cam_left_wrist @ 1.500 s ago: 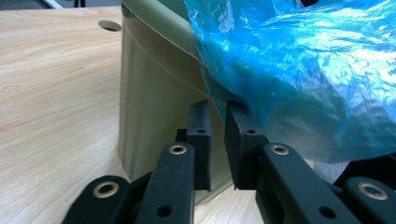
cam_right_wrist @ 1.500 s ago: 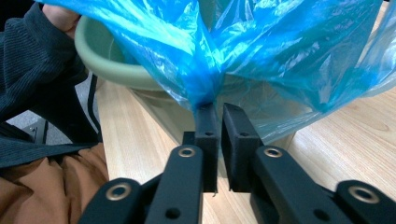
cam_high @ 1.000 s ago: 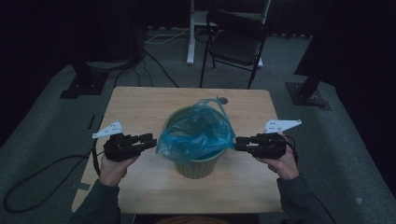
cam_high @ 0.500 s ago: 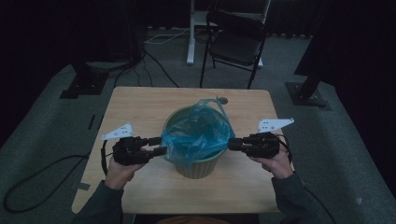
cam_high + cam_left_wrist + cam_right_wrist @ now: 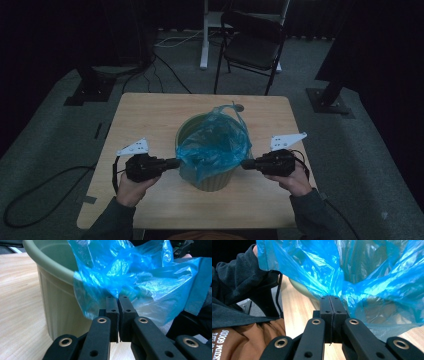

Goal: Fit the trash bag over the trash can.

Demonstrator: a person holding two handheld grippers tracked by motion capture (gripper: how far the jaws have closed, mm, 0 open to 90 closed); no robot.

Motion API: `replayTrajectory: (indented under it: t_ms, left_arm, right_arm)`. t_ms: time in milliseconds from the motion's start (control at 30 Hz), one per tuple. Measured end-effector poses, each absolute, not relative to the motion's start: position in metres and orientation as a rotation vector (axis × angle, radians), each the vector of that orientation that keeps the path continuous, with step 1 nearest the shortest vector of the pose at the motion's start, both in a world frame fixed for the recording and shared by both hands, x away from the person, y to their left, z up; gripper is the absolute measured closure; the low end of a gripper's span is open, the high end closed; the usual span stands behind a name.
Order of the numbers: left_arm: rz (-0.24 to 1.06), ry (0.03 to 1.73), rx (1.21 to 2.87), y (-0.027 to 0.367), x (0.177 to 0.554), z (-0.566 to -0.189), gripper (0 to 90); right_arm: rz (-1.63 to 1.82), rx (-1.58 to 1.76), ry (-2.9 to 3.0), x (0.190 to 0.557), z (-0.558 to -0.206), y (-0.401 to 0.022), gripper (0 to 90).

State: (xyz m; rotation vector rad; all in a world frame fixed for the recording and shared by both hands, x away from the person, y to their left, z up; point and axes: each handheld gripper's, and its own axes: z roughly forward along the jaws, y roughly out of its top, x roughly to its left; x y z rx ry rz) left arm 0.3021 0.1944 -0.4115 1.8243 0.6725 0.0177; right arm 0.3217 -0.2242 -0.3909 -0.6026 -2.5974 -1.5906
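Observation:
A pale green bin (image 5: 210, 181) stands mid-table with a crumpled blue plastic bag (image 5: 217, 142) draped in and over it. My left gripper (image 5: 177, 162) points level at the bin's left side. In the left gripper view its jaws (image 5: 119, 298) have just been closing and are shut, pinching the bag (image 5: 140, 277) film at their tips beside the bin wall (image 5: 57, 302). My right gripper (image 5: 243, 163) meets the bag from the right. Its jaws (image 5: 330, 298) have also just been closing and are pressed together on the bag (image 5: 372, 272) edge.
The wooden table (image 5: 150, 115) has bare room around the bin. Beyond its far edge are a black folding chair (image 5: 252, 45) and a white post (image 5: 205, 35). Cables and dark stand bases lie on the grey floor. The person's sleeve (image 5: 239, 277) is close behind.
The left gripper has moved right, up to the bin. Both grippers' tips now touch the bag. The bag has shifted, so the bin's far left rim shows.

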Motion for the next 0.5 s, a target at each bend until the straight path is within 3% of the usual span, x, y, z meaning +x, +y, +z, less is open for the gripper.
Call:
replayTrajectory:
  t_ms: [500]
  left_arm:
    - [0.023,0.73,1.876,0.202,0.304,-0.434,89.8]
  right_arm:
    - [-1.48,-0.581,-2.602,0.323,-0.412,-0.213,90.0]
